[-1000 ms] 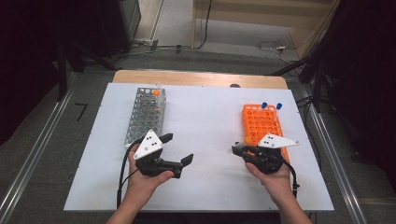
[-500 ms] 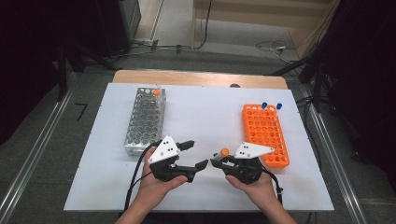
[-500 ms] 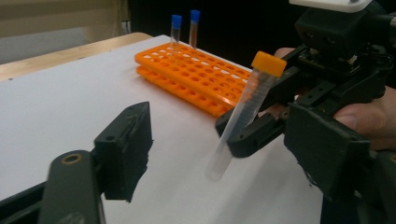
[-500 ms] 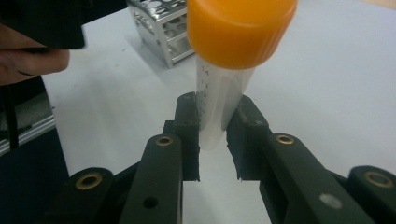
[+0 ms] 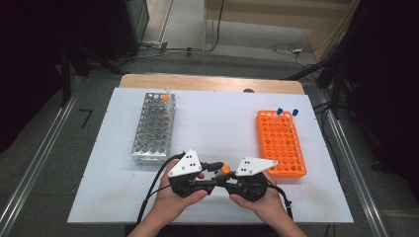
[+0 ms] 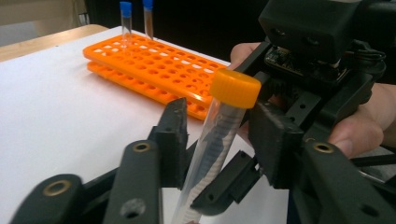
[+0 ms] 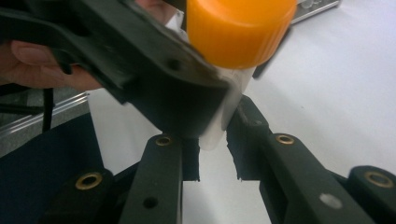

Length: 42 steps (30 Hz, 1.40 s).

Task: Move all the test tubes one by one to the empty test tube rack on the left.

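Note:
A clear tube with an orange cap stands tilted above the white table's front middle. My right gripper comes in from the right and is shut on the tube's lower end. My left gripper faces it from the left. In the left gripper view the tube rises between the left gripper jaws. These jaws have just been closing around it, with slim gaps still showing at the pads. In the right gripper view the cap looms above the right gripper.
A metal rack stands at the left with one orange-capped tube at its far end. An orange rack lies at the right, close to the right hand, with two blue-capped tubes at its back.
Both hands have moved toward each other to the table's front middle, the right one bringing the orange-capped tube from the orange rack. The left jaws have narrowed around the tube.

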Motion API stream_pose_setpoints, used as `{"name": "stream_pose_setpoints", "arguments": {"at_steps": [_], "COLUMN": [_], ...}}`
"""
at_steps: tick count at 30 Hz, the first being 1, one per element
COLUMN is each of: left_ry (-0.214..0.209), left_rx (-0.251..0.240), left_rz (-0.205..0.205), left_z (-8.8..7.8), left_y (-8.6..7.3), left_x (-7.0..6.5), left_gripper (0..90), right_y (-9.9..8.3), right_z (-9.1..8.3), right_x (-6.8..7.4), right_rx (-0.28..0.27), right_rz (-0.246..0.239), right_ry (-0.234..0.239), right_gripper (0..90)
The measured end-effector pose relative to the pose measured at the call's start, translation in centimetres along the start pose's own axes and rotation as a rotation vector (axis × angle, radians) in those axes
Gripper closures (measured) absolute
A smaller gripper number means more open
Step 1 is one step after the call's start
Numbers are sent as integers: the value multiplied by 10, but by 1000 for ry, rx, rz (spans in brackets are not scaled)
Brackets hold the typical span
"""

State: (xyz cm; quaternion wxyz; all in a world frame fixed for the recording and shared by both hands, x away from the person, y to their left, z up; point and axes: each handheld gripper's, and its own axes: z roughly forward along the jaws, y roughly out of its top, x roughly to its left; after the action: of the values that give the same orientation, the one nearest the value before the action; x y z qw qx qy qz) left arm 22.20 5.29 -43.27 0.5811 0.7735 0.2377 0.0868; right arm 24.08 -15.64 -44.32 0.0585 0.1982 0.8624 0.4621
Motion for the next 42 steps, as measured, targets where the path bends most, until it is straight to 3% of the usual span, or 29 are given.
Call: {"name": "stream_pose_setpoints", "arguments": {"at_steps": [4, 8, 19, 25, 30, 34, 38, 42], "left_ry": [0, 30, 60, 108, 153, 203, 264, 313], "left_rx": [0, -7, -52, -90, -112, -139, -156, -170], "left_rz": [15, 41, 35, -7, -36, -58, -73, -82], "left_z": [-1, -2, -7, -19, -32, -44, -56, -66], "left_y": [0, 0, 1, 3, 3, 4, 7, 14], "left_x": [-1, -2, -1, 11, 23, 35, 49, 63], "left_gripper": [668, 699, 750, 750, 750, 749, 750, 749], "right_y": [1, 0, 1, 0, -5, -14, -22, -33], "right_z": [0, 0, -4, -14, -30, -45, -57, -72], "right_x": [1, 0, -1, -4, -14, -25, -33, -42], "right_rx": [1, 1, -22, -46, -79, -96, -97, -105], "right_rz": [-5, 7, 16, 10, 37, 69, 74, 93], "right_ry": [11, 23, 35, 11, -17, -44, -30, -48], "right_gripper": [723, 722, 708, 400, 221, 121, 1, 0]}}
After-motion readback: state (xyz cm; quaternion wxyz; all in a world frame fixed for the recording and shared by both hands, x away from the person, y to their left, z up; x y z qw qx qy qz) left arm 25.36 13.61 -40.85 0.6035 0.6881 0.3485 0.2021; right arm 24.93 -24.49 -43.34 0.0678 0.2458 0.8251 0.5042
